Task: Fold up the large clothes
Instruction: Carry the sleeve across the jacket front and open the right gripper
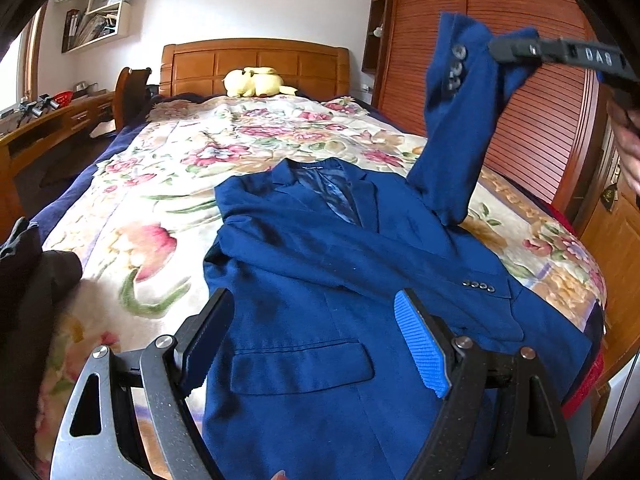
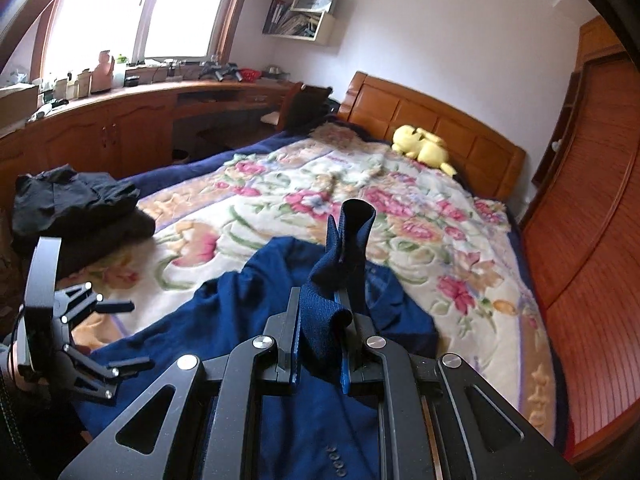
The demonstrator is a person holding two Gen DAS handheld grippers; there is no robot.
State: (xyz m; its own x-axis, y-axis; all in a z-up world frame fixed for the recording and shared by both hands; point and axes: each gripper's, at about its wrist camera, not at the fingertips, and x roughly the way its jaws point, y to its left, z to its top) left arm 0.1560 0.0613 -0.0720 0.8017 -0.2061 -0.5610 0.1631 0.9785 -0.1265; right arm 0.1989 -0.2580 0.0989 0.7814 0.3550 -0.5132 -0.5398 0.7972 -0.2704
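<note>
Your left gripper (image 1: 312,344) hangs low over the near part of the blue jacket (image 1: 320,280), and its two fingers are wide apart with nothing pinched. The jacket lies flat, front up, on the near end of the bed (image 1: 160,208), on the flowery blanket (image 2: 280,200). Your right gripper (image 2: 322,344) is squeezed tight on the end of one sleeve (image 1: 456,120) and holds it up in the air on the right. Black clothes (image 2: 76,208) sit in a heap on the left. Far away, a yellow toy (image 1: 252,82) rests by the headboard (image 1: 256,64).
</note>
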